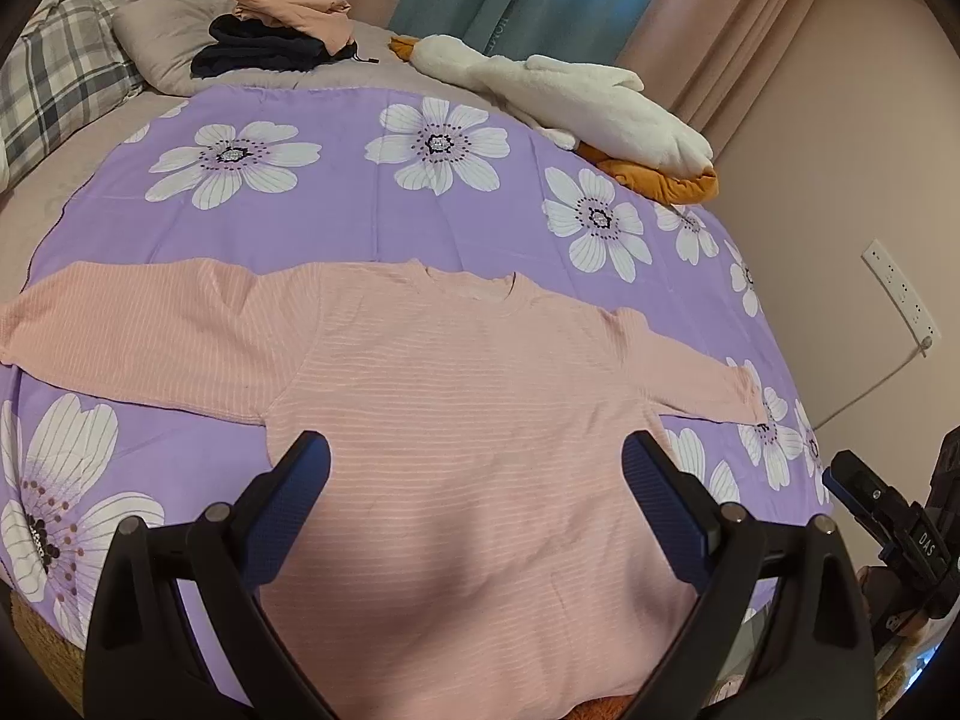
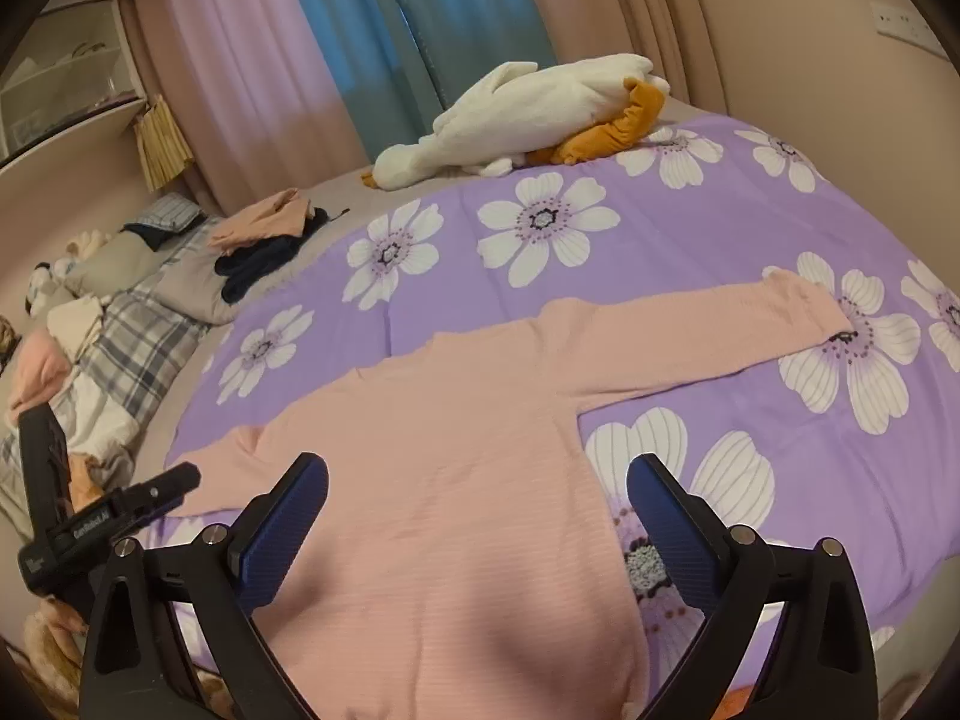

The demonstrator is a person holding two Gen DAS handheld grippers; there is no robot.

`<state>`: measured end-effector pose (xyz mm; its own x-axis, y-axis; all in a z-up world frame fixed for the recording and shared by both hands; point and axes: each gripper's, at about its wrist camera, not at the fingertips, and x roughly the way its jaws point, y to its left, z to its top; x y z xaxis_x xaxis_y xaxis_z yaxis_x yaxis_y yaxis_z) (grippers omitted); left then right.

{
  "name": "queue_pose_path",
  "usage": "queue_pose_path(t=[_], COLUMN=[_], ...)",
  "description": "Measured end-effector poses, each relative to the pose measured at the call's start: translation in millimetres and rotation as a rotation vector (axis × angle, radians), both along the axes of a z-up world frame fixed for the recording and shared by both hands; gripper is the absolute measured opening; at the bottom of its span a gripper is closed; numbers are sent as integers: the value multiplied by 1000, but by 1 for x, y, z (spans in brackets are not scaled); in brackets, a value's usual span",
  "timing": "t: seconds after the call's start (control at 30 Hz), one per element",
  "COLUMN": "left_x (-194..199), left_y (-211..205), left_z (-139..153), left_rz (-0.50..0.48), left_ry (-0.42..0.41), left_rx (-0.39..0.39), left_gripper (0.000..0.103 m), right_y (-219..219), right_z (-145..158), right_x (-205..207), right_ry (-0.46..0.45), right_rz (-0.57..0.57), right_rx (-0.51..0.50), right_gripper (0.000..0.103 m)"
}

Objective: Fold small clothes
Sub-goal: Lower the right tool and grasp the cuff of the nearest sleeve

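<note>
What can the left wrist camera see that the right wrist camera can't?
Only the left wrist view shows a white wall socket with its cable, and the right gripper at the edge. Only the right wrist view shows a glass-fronted cabinet and the left gripper. Both show the pink ribbed long-sleeved top spread flat on the purple flowered sheet, the white plush goose, and open jaws above the top.

Pink ribbed long-sleeve sweater (image 1: 456,420) lay flat and unfolded, front up, on the purple floral sheet (image 1: 360,222). Both sleeves were spread straight out left and right, collar at the far side, hem at the near edge.
</note>
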<state>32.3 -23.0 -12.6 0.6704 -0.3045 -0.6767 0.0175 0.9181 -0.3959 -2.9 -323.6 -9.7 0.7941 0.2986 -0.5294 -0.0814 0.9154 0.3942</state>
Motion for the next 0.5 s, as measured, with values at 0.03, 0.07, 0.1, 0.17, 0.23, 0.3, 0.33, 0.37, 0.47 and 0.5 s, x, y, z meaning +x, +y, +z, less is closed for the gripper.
queue_pose_path(t=[0.03,0.07,0.1,0.17,0.23,0.3,0.33,0.37,0.47,0.5], left_x=[0,1,1,1,3,5,7,8,12,13], left_y=[-1,-1,-2,-3,-3,-3,-4,-5,-7,-7], left_z=[-1,-1,-2,-6,-11,-18,-22,-27,-42,-46], left_rz=[2,3,5,13,20,18,19,22,33,34], left_ry=[1,1,1,-1,6,16,23,32,70,82], left_rx=[2,5,9,11,10,2,3,6,17,18], left_gripper=[97,97,97,97,97,95,93,93,89,87], right_y=[-1,-2,-2,-10,-24,-44,-60,-75,-116,-138], right_z=[0,0,-1,-2,-4,-8,-10,-12,-18,-22], right_x=[0,0,0,2,4,8,12,15,25,31], right_ry=[0,-1,-1,-1,-2,0,9,20,51,70], right_rz=[0,0,-1,-5,-19,-40,-61,-79,-134,-176], right_rx=[1,4,7,18,37,63,80,96,126,127], right_gripper=[100,100,100,98,95,95,91,89,85,85])
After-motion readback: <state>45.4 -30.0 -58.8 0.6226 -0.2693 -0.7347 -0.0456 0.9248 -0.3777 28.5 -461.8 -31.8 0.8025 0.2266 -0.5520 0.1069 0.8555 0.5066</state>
